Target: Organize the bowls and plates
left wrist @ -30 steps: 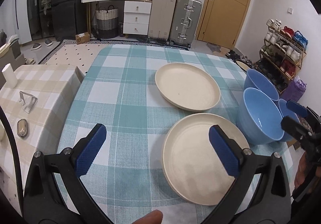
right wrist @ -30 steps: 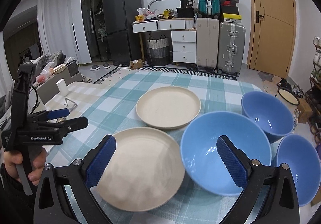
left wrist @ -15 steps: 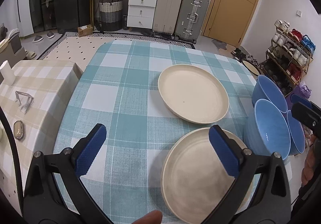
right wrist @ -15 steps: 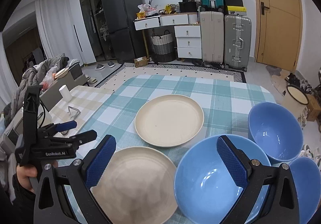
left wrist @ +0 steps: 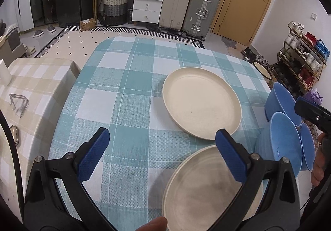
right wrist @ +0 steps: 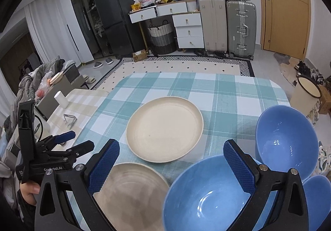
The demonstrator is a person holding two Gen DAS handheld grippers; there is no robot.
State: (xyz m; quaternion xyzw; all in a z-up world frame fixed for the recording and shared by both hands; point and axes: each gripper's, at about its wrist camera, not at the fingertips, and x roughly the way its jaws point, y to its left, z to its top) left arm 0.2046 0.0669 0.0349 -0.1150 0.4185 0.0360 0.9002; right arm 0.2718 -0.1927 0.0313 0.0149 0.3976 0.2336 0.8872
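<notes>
Basically nothing's sorted yet. Both plates, near and far, sit apart on the tabletop, and the three blue bowls stand loose on the right. Left gripper and right gripper hover with fingers spread, holding nothing. All the stacking's left.

My left gripper hangs with its blue-padded jaws spread wide and nothing between them. My right gripper is the same, jaws wide apart and empty. In the right wrist view I see my left hand wrapped around the left gripper's black handle.
</notes>
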